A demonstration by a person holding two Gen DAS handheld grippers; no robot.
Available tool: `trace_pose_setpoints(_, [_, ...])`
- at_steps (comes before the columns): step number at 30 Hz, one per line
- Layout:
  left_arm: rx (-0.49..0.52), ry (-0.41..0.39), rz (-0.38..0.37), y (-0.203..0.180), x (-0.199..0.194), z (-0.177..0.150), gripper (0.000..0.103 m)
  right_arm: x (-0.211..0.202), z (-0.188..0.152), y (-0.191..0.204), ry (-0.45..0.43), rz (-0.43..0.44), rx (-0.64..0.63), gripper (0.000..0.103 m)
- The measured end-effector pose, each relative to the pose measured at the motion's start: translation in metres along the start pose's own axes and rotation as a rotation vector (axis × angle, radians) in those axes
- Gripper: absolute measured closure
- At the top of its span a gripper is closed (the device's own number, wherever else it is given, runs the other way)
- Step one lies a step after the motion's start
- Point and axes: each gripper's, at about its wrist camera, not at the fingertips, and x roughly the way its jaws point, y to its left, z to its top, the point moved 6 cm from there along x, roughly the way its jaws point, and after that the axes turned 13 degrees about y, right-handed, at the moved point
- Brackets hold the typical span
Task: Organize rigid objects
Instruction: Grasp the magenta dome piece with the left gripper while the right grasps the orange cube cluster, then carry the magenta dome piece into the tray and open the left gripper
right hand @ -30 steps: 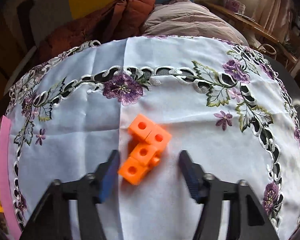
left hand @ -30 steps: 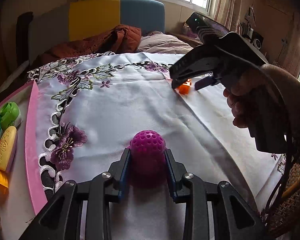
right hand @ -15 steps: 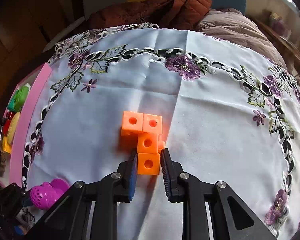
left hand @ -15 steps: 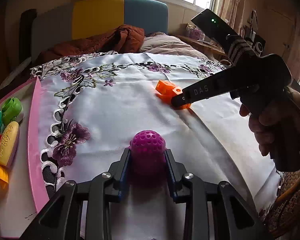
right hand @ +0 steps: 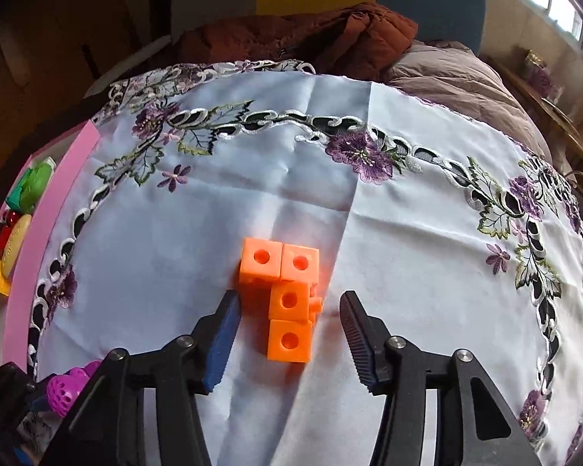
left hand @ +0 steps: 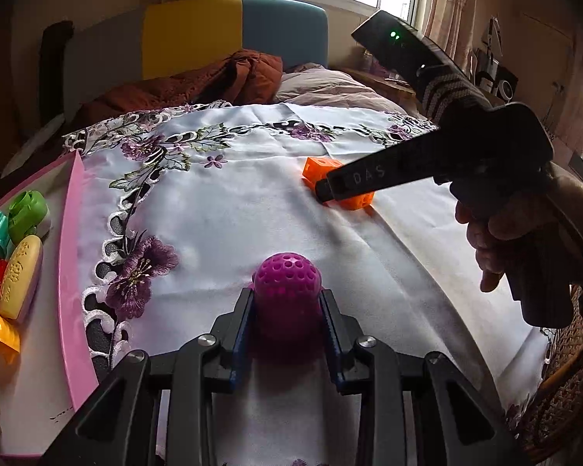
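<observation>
Release: right claw (right hand: 289,310), moments ago clamped on the orange cube cluster (right hand: 289,343), is opening clear of it, so that pick restarts; left claw (left hand: 287,299) still pinches the purple dimpled ball (left hand: 287,277).

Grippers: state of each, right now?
Left gripper: shut on the purple dimpled ball.
Right gripper: open, orange linked cubes between its jaws, untouched.

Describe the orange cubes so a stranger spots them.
Find the white tablecloth embroidered with purple flowers. Near its middle lie joined orange cubes, each with a round hole. The nearby purple ball is round, not boxy.
</observation>
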Motion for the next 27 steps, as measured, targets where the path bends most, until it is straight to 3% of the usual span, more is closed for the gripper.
trace_pose_setpoints(4, [-0.009,0.006,0.005,0.001,-0.001,0.0,0.071,0.001,-0.001,0.009,-0.019,-0.033,-0.051,0.077])
trace_pose_setpoints(9, [-0.029,0.022,0.015,0.001,-0.004,-0.001,0.071,0.005,0.001,-0.001,0.003,0.071,0.027,0.077])
trace_pose_setpoints(13, [-0.044,0.035,0.015,0.002,-0.007,-0.003,0.071,0.004,-0.002,0.009,-0.024,-0.006,-0.048,0.077])
trace_pose_setpoints(17, [-0.063,0.035,0.013,0.004,-0.014,-0.003,0.071,0.004,-0.002,0.01,-0.04,-0.027,-0.078,0.077])
trace_pose_setpoints(27, [-0.103,-0.055,0.041,0.021,-0.064,0.006,0.071,0.003,-0.003,0.012,-0.062,-0.067,-0.107,0.077])
